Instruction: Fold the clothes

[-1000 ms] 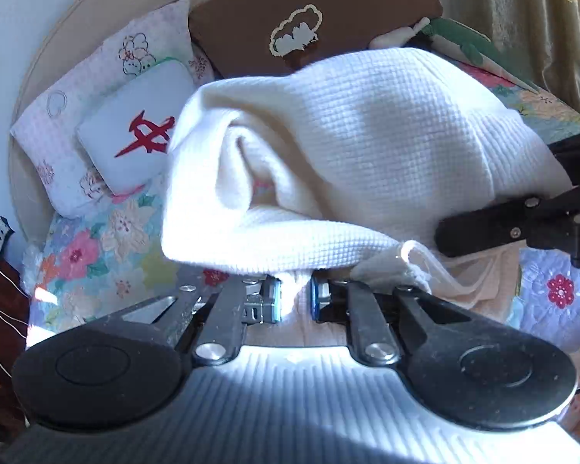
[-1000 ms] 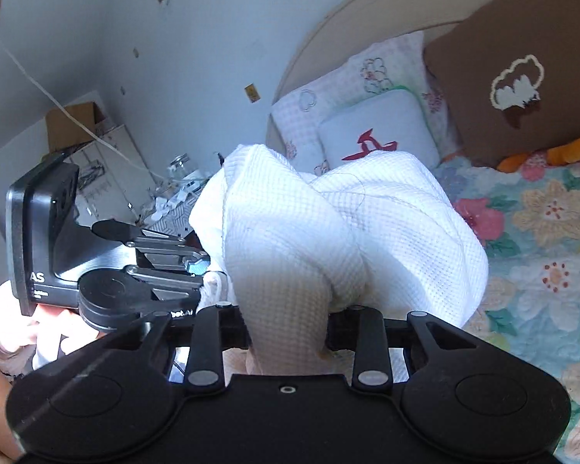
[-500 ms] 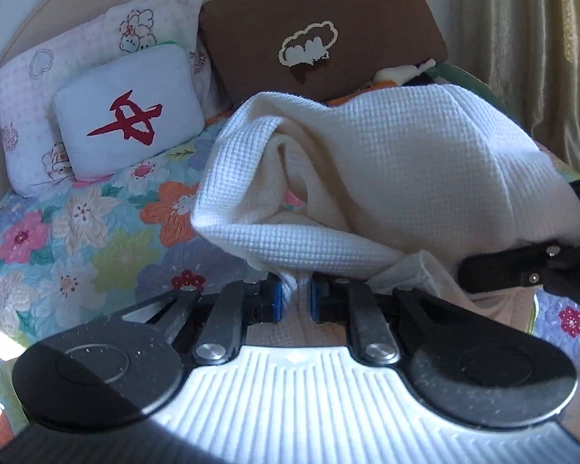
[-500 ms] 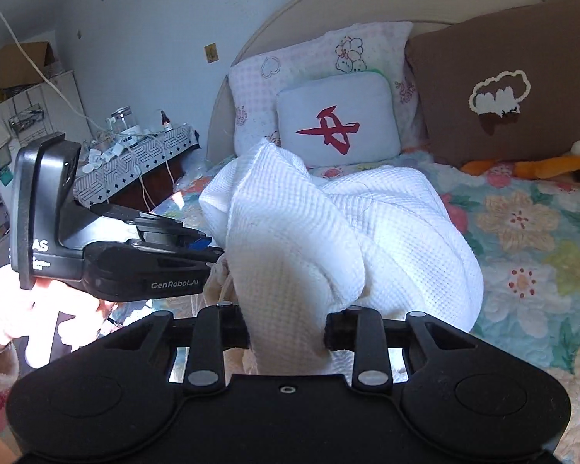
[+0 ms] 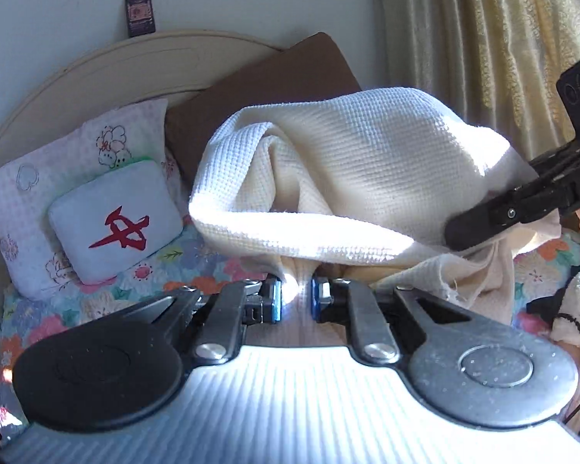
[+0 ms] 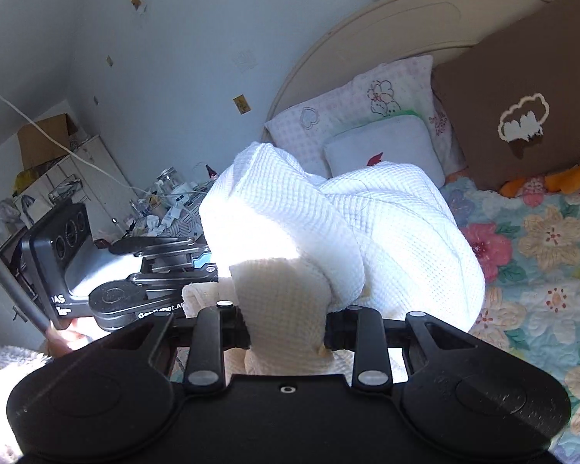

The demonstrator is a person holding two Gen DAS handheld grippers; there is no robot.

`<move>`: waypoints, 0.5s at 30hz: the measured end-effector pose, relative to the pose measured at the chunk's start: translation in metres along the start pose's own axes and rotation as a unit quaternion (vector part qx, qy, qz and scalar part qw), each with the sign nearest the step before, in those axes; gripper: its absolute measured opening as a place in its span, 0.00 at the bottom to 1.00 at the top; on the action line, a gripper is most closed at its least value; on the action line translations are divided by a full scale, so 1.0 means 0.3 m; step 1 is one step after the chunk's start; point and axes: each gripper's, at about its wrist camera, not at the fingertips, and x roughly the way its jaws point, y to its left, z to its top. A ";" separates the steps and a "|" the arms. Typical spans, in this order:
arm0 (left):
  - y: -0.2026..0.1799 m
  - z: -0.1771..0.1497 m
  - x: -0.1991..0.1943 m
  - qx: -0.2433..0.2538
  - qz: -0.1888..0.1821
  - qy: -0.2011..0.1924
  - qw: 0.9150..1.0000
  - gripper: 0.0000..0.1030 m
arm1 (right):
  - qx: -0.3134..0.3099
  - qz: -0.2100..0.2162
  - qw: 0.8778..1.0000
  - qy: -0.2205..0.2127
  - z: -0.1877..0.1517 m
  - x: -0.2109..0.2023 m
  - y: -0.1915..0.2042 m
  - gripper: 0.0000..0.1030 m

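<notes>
Pinching a white waffle-knit garment (image 5: 367, 162), left gripper (image 5: 295, 301) and right gripper (image 6: 286, 332) hold it above the floral bedspread (image 6: 541, 239), apparently to shake it out before folding.

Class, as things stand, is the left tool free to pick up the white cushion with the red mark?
Probably not: the left tool is shut on the white waffle garment, which hangs between it and the cushion.

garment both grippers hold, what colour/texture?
Cream-white waffle-knit garment; texture shows best in the left wrist view.
</notes>
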 end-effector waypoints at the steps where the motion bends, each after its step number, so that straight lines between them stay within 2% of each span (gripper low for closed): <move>1: -0.009 0.013 -0.001 0.004 -0.006 0.004 1.000 0.13 | -0.003 -0.001 1.000 0.002 0.013 -0.016 0.012 0.34; 4: -0.022 0.024 0.064 -0.004 -0.029 0.017 0.999 0.13 | -0.015 -0.023 1.000 0.003 0.018 -0.021 -0.007 0.34; 7: -0.009 -0.014 0.263 -0.014 -0.024 0.040 0.999 0.13 | -0.026 -0.072 0.997 0.001 -0.006 0.072 -0.112 0.35; 9: 0.017 -0.066 0.435 -0.018 0.002 0.053 0.998 0.14 | -0.020 -0.112 0.993 -0.015 -0.027 0.168 -0.229 0.36; 10: 0.037 -0.102 0.518 -0.023 0.019 0.060 0.998 0.18 | -0.026 -0.138 0.990 -0.030 -0.041 0.214 -0.278 0.39; 12: 0.060 -0.168 0.598 -0.042 0.073 0.067 0.994 0.25 | -0.043 -0.205 0.976 -0.057 -0.076 0.319 -0.400 0.42; 14: 0.083 -0.235 0.677 -0.062 0.126 0.074 0.987 0.28 | 0.000 -0.258 0.966 -0.031 -0.098 0.389 -0.522 0.43; 15: 0.090 -0.265 0.700 -0.068 0.142 0.073 0.985 0.40 | 0.041 -0.261 0.964 -0.024 -0.112 0.396 -0.585 0.43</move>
